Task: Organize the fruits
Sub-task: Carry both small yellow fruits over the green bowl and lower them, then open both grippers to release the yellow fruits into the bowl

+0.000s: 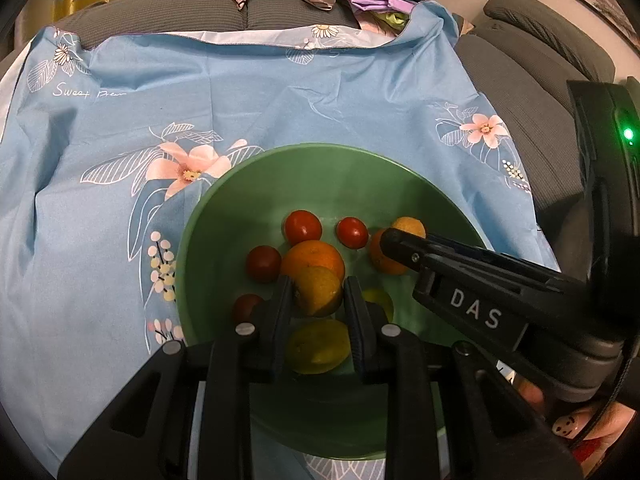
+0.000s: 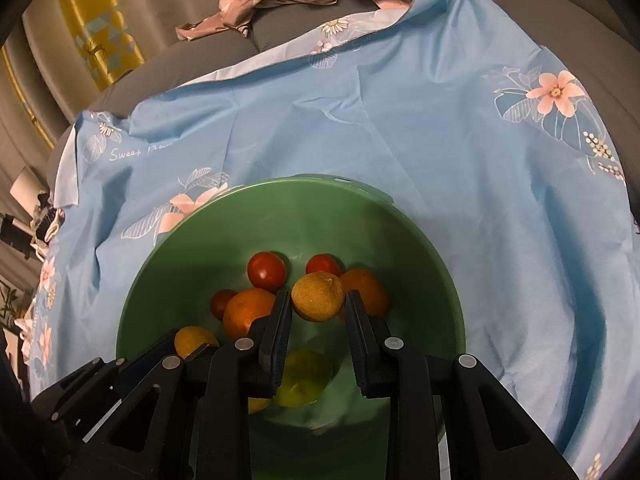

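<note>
Sofa (image 1: pixel 532 80) under a blue floral bedsheet (image 1: pixel 280 92) stretches ahead of both claws. Below them sits a green bowl (image 2: pixel 280 208) of tomatoes and citrus. Left claw (image 1: pixel 318 292) is pinching a yellow-orange citrus fruit (image 1: pixel 318 290) above the bowl, an orange (image 1: pixel 316 256) just beyond. Right claw (image 2: pixel 318 298) likewise pinches a dull yellow citrus (image 2: pixel 318 296), with cherry tomatoes (image 2: pixel 267 270) ahead of its tips.

Both grippers tilt steeply downward, side by side. The left gripper (image 1: pixel 317 292) has its jaws clamped on a small round fruit, and the right gripper (image 2: pixel 318 304) likewise pinches one between its fingertips.
</note>
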Motion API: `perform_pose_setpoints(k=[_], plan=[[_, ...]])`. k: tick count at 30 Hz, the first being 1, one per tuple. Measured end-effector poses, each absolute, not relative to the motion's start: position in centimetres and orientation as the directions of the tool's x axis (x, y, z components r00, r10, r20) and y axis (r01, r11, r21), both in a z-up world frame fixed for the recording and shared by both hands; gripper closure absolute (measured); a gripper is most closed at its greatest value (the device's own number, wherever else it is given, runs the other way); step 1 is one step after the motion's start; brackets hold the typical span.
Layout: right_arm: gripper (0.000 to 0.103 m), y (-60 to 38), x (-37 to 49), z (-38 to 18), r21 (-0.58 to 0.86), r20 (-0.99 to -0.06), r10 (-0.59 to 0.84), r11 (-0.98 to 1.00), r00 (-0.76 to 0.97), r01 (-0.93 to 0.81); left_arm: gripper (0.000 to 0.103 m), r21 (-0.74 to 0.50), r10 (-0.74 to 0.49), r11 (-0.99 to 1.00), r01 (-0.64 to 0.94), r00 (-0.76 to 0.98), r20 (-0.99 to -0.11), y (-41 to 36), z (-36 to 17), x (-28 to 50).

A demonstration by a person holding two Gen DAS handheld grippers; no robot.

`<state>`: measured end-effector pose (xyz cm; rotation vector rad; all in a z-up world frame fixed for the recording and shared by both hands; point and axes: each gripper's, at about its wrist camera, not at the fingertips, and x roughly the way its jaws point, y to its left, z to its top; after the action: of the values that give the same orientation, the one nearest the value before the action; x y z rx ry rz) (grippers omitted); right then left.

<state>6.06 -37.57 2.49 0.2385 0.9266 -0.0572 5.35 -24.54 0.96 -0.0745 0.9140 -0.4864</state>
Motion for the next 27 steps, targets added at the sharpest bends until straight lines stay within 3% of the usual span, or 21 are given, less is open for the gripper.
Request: perform_pose_setpoints(k=[27], plan=[[0.074,-37.37,6.11,2.37,0.176,-0.802,0.054,0.973,0.595,0.148,0.076,-0.295,-0.445,0.889,0.351,0.506,-0.739,-24.21,0.99,5.49]])
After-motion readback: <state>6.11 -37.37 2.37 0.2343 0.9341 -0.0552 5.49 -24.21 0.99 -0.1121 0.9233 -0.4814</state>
